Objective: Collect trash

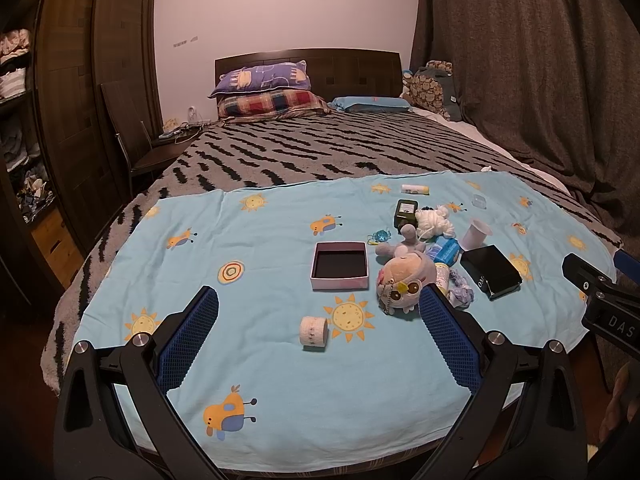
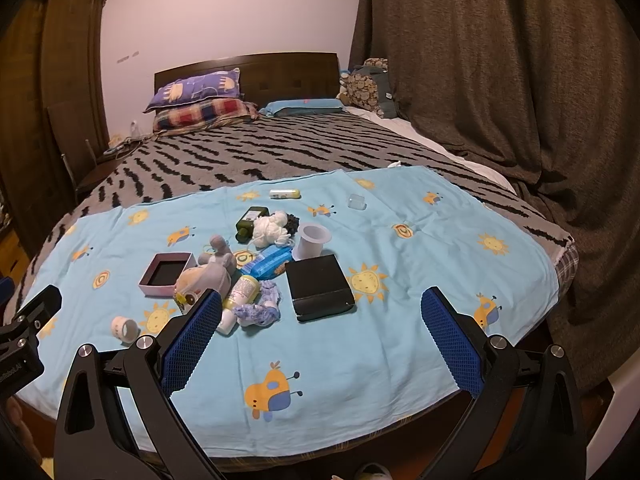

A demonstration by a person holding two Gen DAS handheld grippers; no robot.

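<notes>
Left tool (image 1: 318, 322) and right tool (image 2: 320, 318): both spread wide, empty. Paper roll (image 1: 314, 333) on sheet (image 1: 280, 380). Plush toy (image 1: 404, 278) partly hides bottle (image 2: 240, 294). Pink box (image 1: 340, 265) open.

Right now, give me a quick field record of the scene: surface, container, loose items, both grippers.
surface: blue patterned sheet spread over a striped blanket on the bed
container: open pink box, nothing visible inside
near item: tape roll, apart from the pile
pile: plush toy, black box, white cup, yarn ball, green bottle
left gripper: jaws open, nothing held
right gripper: jaws open, nothing held
</notes>
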